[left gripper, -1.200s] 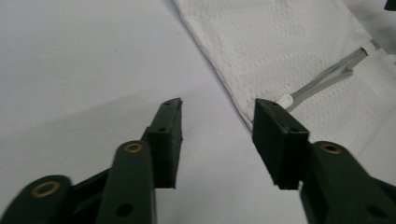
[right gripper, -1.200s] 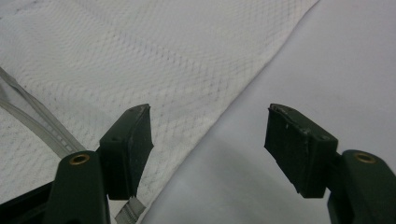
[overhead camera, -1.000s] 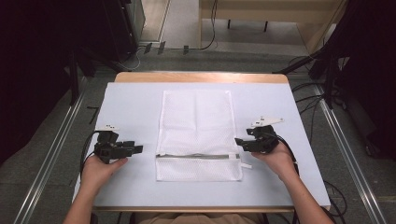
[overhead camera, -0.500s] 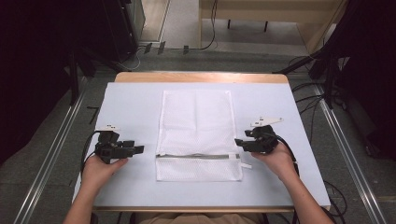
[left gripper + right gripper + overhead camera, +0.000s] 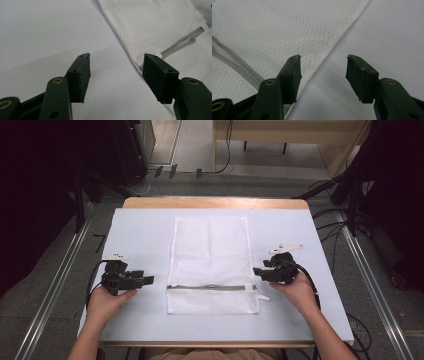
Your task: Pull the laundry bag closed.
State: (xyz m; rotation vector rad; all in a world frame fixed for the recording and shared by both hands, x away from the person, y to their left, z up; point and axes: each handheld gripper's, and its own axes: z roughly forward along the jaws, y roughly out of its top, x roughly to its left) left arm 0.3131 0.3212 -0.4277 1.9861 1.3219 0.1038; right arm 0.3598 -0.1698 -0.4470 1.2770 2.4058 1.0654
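Observation:
A white mesh laundry bag (image 5: 210,265) lies flat in the middle of the table, its grey zipper (image 5: 212,287) running across near the front end. My left gripper (image 5: 147,280) rests on the table just left of the bag, open and empty. In the left gripper view the bag's edge (image 5: 125,42) and the zipper end (image 5: 180,42) lie just beyond the jaws. My right gripper (image 5: 256,270) sits at the bag's right edge, open, a little above the zipper line. The right gripper view has the bag's edge (image 5: 332,50) running between its jaws, with the zipper (image 5: 234,65) off to the left.
The table top (image 5: 140,235) is covered in a white sheet, with a wooden edge (image 5: 215,202) at the far side. Metal rails (image 5: 60,270) run along the floor on both sides. Cables (image 5: 360,330) trail off to the right.

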